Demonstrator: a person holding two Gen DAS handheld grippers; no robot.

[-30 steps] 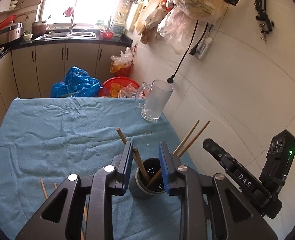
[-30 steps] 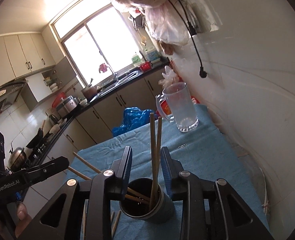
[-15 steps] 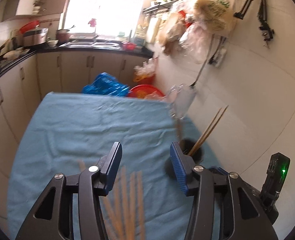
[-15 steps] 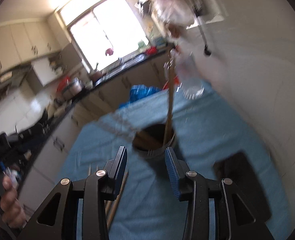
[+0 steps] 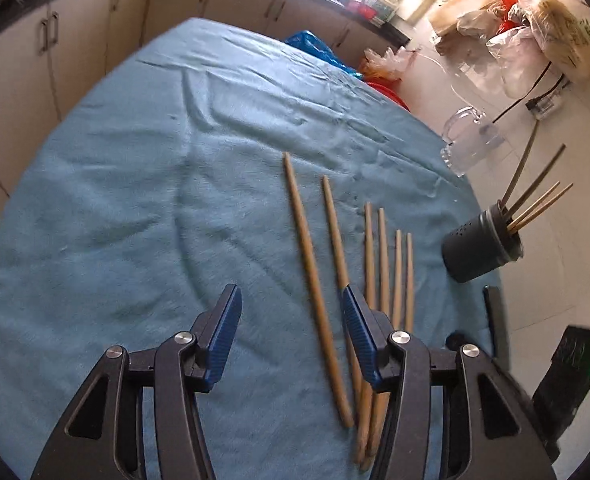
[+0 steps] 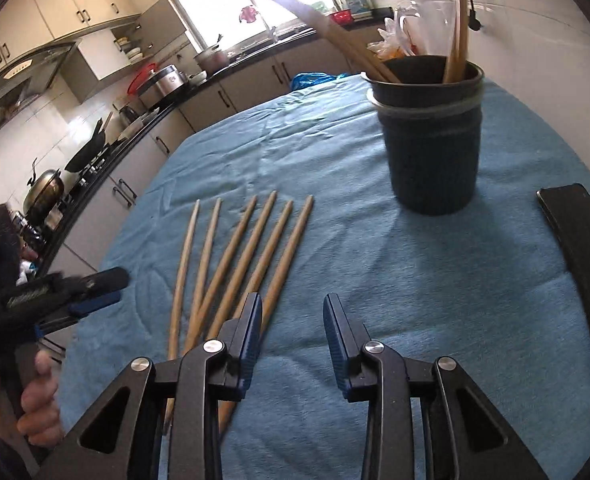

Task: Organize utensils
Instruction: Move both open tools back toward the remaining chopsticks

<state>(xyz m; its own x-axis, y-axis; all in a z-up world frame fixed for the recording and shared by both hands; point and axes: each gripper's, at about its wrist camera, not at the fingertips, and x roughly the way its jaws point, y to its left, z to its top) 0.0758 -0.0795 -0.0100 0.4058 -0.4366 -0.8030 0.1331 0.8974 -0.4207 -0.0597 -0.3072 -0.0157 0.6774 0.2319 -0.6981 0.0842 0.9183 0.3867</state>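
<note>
Kitchen cabinets (image 5: pixel 95 20) run along the upper left behind a table spread with a blue cloth (image 5: pixel 155 160), and low in the left wrist view the left gripper (image 5: pixel 291 320) hangs over it with its jaws spread wide and empty. Six loose chopsticks (image 5: pixel 315 280) lie side by side on the cloth at centre, their near ends passing under that gripper's right finger. Toward the right stands the dark utensil holder (image 5: pixel 479 248) with four chopsticks leaning in it, a clear mug (image 5: pixel 469 146) above it, while the right gripper (image 6: pixel 293 336), bottom centre of its own view, is likewise spread and holds nothing, a black phone (image 6: pixel 583 264) at far right.
</note>
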